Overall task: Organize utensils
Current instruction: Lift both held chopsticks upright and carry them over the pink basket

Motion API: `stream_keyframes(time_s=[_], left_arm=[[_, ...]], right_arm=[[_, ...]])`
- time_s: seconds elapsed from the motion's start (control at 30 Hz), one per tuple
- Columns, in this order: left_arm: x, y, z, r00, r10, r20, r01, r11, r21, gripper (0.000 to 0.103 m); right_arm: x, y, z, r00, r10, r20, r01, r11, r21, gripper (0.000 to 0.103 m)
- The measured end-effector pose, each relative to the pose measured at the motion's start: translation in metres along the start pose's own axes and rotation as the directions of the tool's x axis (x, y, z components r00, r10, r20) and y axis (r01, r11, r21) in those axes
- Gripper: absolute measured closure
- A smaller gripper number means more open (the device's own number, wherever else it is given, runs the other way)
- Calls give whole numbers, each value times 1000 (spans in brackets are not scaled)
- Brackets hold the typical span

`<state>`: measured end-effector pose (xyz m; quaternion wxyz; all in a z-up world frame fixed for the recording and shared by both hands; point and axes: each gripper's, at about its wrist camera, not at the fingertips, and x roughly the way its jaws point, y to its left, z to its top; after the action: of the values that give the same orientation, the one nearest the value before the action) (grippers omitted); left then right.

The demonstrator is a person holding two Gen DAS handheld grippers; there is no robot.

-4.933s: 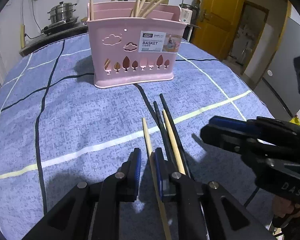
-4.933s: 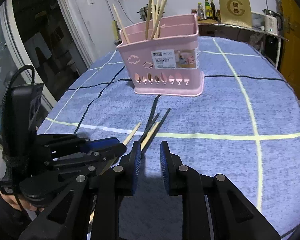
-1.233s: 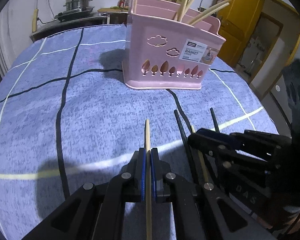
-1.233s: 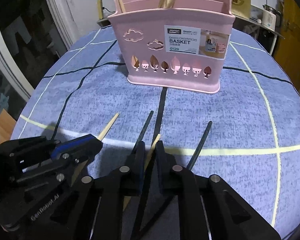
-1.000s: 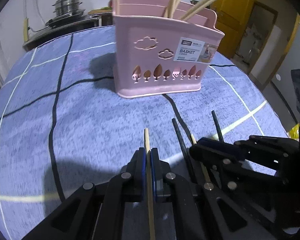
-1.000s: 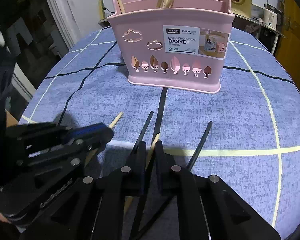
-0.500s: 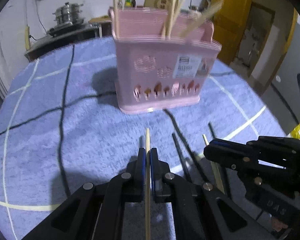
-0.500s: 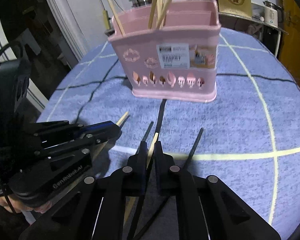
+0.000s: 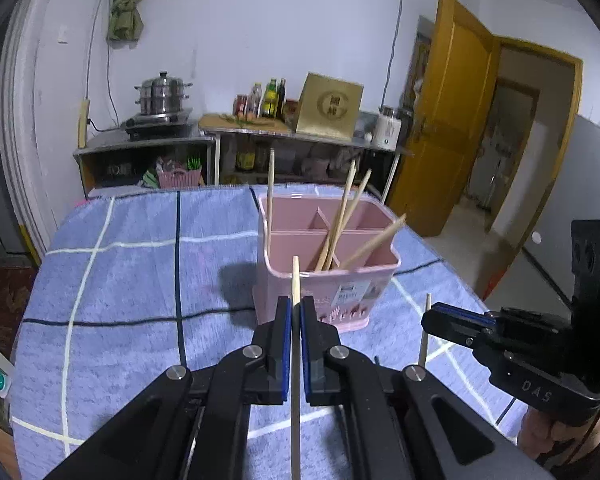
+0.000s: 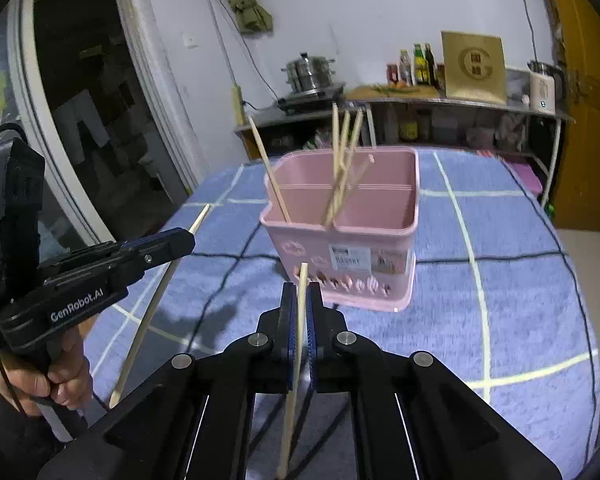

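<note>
Both grippers are clamped on a wooden chopstick each and are raised above the table, short of the pink basket (image 9: 328, 276), so the step in hand is judged to be the carry from pickup to deposit. In the left wrist view the left gripper (image 9: 295, 320) sits at lower centre of the frame, its blue pads closed tight on the left chopstick (image 9: 295, 360), whose tip reaches up to overlap the basket's near rim. In the right wrist view the right gripper (image 10: 299, 308) occupies the same lower-centre position, narrowed fully onto the right chopstick (image 10: 296, 344), which leans slightly to the right at its tip. The basket stands on the blue checked tablecloth (image 9: 120, 280) at centre frame and already holds several chopsticks that lean in its divided compartments. The next move calls for carrying each tip over the rim, tilting the stick toward upright and opening the jaws only once the lower end is inside a compartment; the leaning sticks already present may deflect an incoming tip. The left wrist view shows the internal dividers and the open compartments clearly, and places the right gripper at right of frame with only the tip of its stick visible. The right wrist view shows the full length of the left chopstick bowed by the lens at left of frame, together with the hand (image 10: 56, 376) on the left gripper's grip, and the basket's front label and cut-outs. Whether dark chopsticks remain on the cloth cannot be confirmed.
</note>
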<state>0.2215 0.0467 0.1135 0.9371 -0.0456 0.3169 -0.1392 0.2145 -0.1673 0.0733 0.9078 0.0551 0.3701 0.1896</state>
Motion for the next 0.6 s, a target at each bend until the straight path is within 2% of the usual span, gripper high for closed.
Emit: stream_keyframes(time_s=[0.17, 0.6], left_arm=[[-9, -1, 5, 999, -15, 29, 15, 1000, -2, 99], [2, 6, -3, 997, -71, -6, 71, 995, -67, 99]], right_arm=[[-4, 9, 4, 1000, 6, 29, -6, 1000, -18, 99], [1, 4, 1, 1000, 10, 25, -9, 1000, -19, 99]])
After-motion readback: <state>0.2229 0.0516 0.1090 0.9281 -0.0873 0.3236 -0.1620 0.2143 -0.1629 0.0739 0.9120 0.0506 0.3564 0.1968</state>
